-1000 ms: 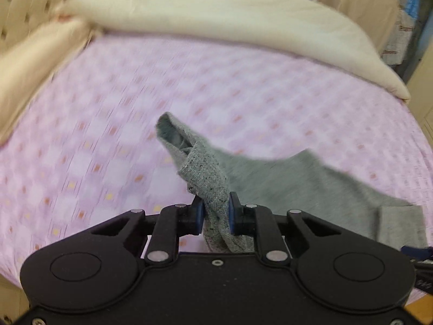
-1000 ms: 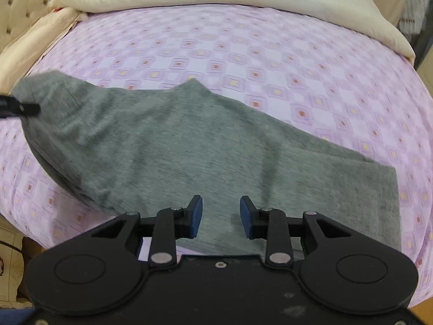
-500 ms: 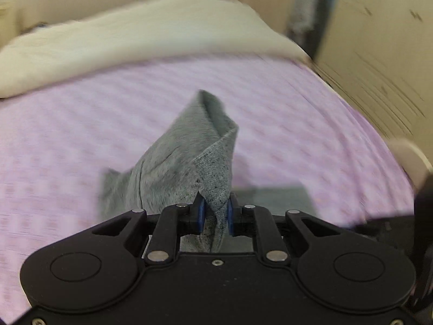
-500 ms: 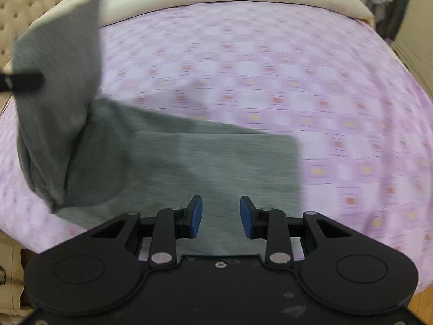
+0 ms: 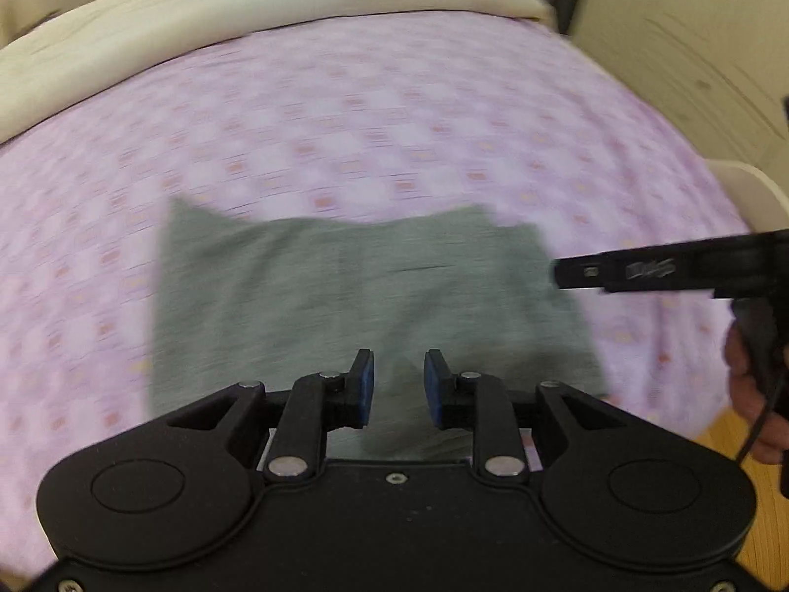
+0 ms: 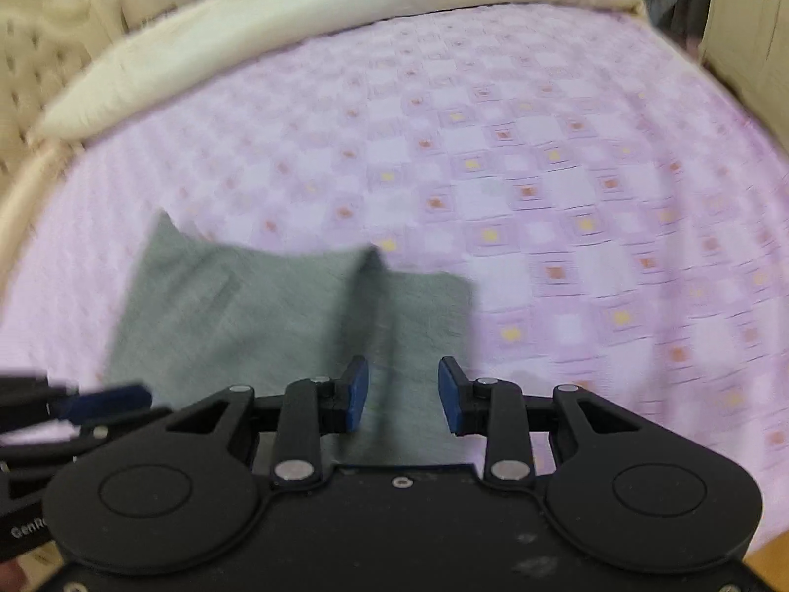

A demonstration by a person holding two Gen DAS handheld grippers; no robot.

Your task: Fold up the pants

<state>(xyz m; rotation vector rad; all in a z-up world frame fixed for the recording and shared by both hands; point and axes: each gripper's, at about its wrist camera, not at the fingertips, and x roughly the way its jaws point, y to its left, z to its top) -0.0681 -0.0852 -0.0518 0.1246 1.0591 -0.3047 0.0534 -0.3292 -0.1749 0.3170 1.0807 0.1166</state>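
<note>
With the grey pants (image 5: 365, 296) folded over, both the left gripper (image 5: 398, 387) and right gripper (image 6: 403, 394), jaws just parted, hold nothing, and smoothing the 6 o'clock edge looks next.

Both my wrist views are evenly lit, soft indoor light, no glare, no hard shadows. Motion blur smears most of each frame: the purple bedspread (image 5: 444, 113) pattern streaks sideways, worst toward 9 and 3 o'clock. Grey pants (image 5: 345, 296) edges are soft, ghosted at 1 o'clock in my left view. My gripper bodies at 6 o'clock stay sharp in both. Fisheye bends the bed into a dome; cream blanket (image 6: 345, 15) at 12 curves hard. Corners vignette dark. Right view slightly paler, washed.
</note>
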